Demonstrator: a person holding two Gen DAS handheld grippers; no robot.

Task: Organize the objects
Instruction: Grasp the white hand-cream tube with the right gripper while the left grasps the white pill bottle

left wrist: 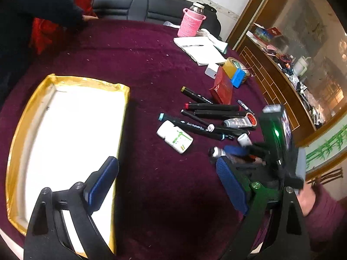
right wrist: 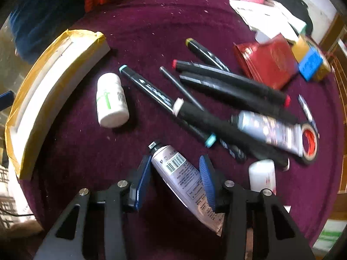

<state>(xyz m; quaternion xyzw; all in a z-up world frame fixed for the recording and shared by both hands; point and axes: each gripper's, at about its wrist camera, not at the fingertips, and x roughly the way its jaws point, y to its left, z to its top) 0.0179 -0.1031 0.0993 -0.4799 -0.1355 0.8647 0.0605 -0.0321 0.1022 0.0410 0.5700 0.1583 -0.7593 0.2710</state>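
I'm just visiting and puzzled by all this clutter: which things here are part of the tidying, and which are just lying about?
Probably part of the job:
- gold-edged tray, nothing in it
- pale tube between the right tool pads
- black markers
- white bottle
- patterned tube
- left tool, open

Probably just lying about:
- pink-sleeved bottle
- notebook
- black sofa

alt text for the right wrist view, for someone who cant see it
The right gripper brackets a pale cream tube with a barcode, lying on a maroon tablecloth. Beyond it lie black markers, a white pill bottle and a red box; a gold-edged white tray sits at left.
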